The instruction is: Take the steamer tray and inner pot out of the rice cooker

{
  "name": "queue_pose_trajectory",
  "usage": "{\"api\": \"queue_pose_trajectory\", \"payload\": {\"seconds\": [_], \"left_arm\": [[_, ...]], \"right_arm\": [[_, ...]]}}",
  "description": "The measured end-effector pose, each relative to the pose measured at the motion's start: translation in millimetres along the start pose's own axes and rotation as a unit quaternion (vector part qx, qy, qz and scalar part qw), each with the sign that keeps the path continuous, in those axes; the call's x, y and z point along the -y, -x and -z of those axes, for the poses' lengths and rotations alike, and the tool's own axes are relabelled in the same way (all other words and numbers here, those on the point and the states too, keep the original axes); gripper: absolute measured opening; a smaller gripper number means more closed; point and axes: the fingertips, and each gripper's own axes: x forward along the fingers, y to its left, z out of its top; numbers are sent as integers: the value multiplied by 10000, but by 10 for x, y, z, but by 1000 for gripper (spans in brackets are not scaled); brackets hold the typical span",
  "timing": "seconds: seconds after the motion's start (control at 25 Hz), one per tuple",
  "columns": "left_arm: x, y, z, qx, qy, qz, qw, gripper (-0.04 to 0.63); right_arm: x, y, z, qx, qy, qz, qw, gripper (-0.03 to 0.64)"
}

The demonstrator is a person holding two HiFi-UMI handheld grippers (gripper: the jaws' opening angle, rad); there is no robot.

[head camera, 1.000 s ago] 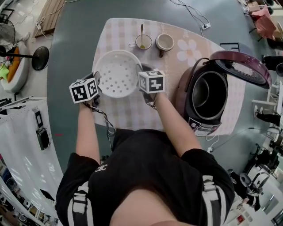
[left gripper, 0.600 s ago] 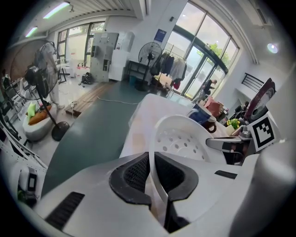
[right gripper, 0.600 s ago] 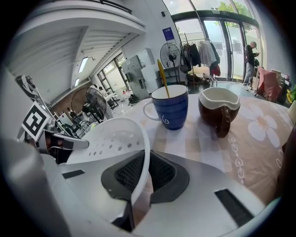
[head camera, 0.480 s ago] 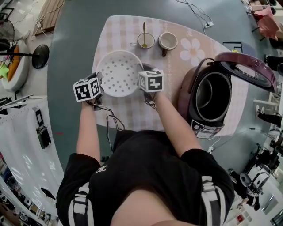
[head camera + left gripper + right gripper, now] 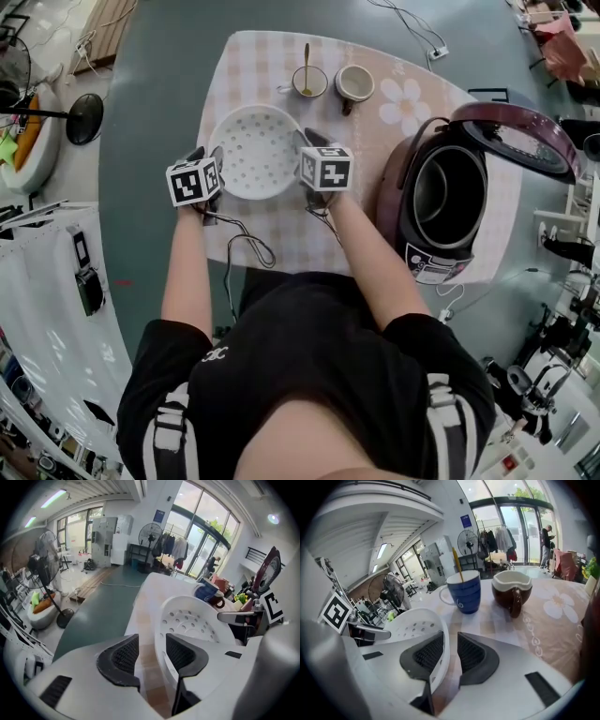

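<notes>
The white perforated steamer tray [image 5: 255, 164] rests on the checked mat [image 5: 281, 234], left of the rice cooker [image 5: 439, 211]. My left gripper [image 5: 210, 161] straddles the tray's left rim [image 5: 161, 630]; its jaws have just been opening and a gap shows beside the rim. My right gripper [image 5: 306, 142] straddles the right rim [image 5: 440, 639]; its jaws have also just been opening, with the rim loose between the pads. The steel inner pot [image 5: 450, 192] sits inside the cooker, whose lid [image 5: 520, 141] stands up.
A blue cup with a spoon [image 5: 307, 82] and a brown cup [image 5: 354, 84] stand behind the tray. The cooker's cord [image 5: 408, 37] runs off the far edge. A cable [image 5: 239, 253] trails from my left gripper over the table's near edge.
My left gripper has sunk a little and shifted closer to the tray's rim. The tray and my right gripper stay almost where they were.
</notes>
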Motion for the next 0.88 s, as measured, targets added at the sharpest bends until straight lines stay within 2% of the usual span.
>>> {"api": "queue_pose_trajectory", "payload": {"seconds": [0.08,0.24,0.32,0.4,0.52,0.64,0.72,0.8,0.88], "left_arm": [[48,144,-83,165,-133,-87,9997,173],[335,601,-396,913,-325,-42,9953,172],[527,868,-608,1382,-603,-32,9886,166],[735,1148,-839,1897,-966,-75,9771,149],[1077,1610,-1126,2631,-1334,-84,9555,113],[1396,2060,-1303,3205,-1403,44,9368,41],[1583,2287,-1379,3454,-1450,144,9271,5],[1764,2480,-1418,3653,-1537,272,9177,3],[1918,2641,-1430,3820,-1654,353,9085,3]], "right_arm": [[5,155,-127,281,-35,57,9996,75],[-43,679,-461,931,46,51,9956,75],[-85,1007,-681,1373,230,98,9902,74],[-131,1348,-917,1845,427,152,9818,74],[-254,1941,-1258,2622,752,201,9619,74],[-361,2603,-1525,3431,1140,490,9311,64],[-363,2981,-1635,3846,1261,831,9106,-1],[-350,3279,-1671,4126,1225,974,8974,-2],[-326,3500,-1663,4309,1178,978,8893,-2]]}}
